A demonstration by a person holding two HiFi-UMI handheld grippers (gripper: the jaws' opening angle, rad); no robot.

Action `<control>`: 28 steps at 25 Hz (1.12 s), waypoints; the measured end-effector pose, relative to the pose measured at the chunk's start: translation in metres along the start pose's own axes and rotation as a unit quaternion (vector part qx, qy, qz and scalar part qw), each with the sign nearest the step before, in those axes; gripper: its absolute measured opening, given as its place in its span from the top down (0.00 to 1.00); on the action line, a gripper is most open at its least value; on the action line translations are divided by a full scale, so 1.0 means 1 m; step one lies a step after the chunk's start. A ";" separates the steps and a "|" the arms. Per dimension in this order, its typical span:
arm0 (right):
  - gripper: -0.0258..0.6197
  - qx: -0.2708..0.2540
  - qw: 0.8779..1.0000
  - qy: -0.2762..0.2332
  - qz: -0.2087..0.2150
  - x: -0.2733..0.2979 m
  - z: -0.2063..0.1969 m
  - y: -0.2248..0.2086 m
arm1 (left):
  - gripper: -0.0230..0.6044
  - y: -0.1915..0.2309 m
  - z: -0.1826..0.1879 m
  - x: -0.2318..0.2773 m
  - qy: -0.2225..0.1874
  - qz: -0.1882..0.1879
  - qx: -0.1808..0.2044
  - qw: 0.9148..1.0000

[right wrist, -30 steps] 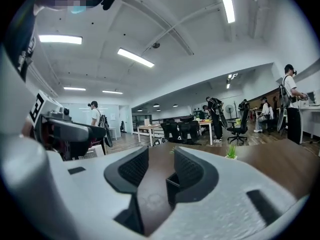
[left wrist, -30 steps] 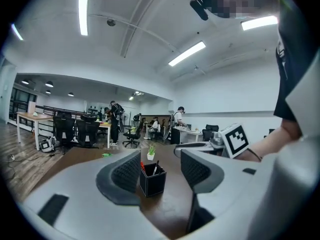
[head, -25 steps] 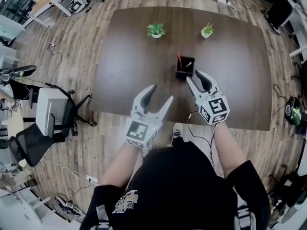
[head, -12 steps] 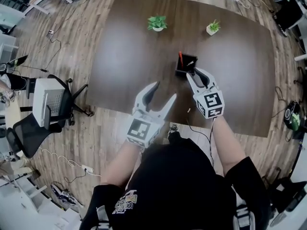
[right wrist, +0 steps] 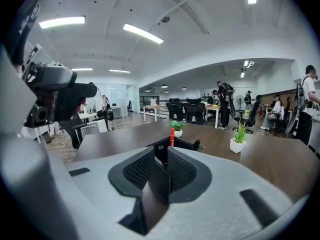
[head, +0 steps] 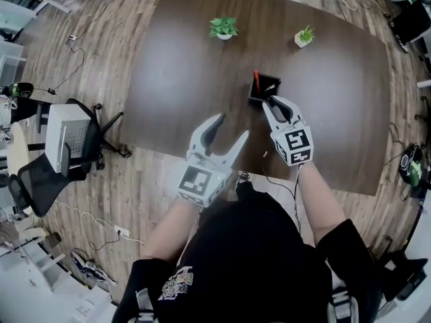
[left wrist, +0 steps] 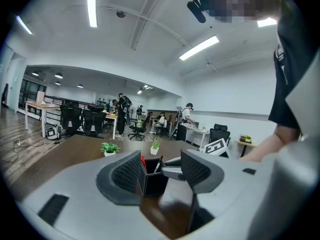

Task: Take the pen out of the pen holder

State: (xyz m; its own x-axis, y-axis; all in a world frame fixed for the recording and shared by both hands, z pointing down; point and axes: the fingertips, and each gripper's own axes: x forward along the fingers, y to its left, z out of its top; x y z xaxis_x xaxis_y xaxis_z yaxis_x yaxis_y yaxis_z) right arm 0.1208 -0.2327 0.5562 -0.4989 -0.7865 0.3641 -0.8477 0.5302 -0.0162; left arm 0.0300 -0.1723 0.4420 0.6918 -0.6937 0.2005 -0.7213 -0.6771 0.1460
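Observation:
A black square pen holder stands on the dark table, with a red pen and a black pen upright in it. My right gripper is at the holder's near side. Its jaws are closing, and in the right gripper view the holder's near wall stands between the pads of the right gripper. The red pen rises just beyond. My left gripper hovers open, left of and nearer than the holder, holding nothing.
Two small potted plants sit at the table's far side. An office chair stands on the wooden floor to the left. Cables trail on the floor near the person. More desks and people fill the room behind.
The right gripper has come down onto the holder's near side and its jaws have narrowed from wide apart. The left gripper sank slightly and stays open.

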 end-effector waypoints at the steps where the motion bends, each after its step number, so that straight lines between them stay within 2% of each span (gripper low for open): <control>1: 0.82 0.001 1.000 0.001 -0.001 0.001 -0.001 -0.001 | 0.60 0.000 -0.001 0.000 0.001 0.000 -0.002 1.000; 11: 0.79 -0.002 1.000 0.008 0.003 0.007 -0.003 -0.001 | 0.60 -0.001 -0.001 -0.004 0.011 0.004 -0.016 1.000; 21: 0.78 -0.073 0.997 0.017 0.013 0.013 0.004 0.006 | 0.60 0.001 -0.004 -0.002 0.007 0.012 -0.021 1.000; 28: 0.77 -0.127 0.991 0.023 0.033 0.025 0.017 0.027 | 0.60 0.006 0.002 -0.008 0.001 0.020 -0.023 1.000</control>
State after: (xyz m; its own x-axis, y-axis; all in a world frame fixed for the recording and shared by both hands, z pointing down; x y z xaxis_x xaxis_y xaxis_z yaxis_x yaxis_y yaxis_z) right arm 0.0827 -0.2432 0.5485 -0.5382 -0.7355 0.4116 -0.7376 0.6473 0.1922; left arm 0.0207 -0.1714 0.4390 0.6619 -0.7200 0.2086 -0.7496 -0.6364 0.1821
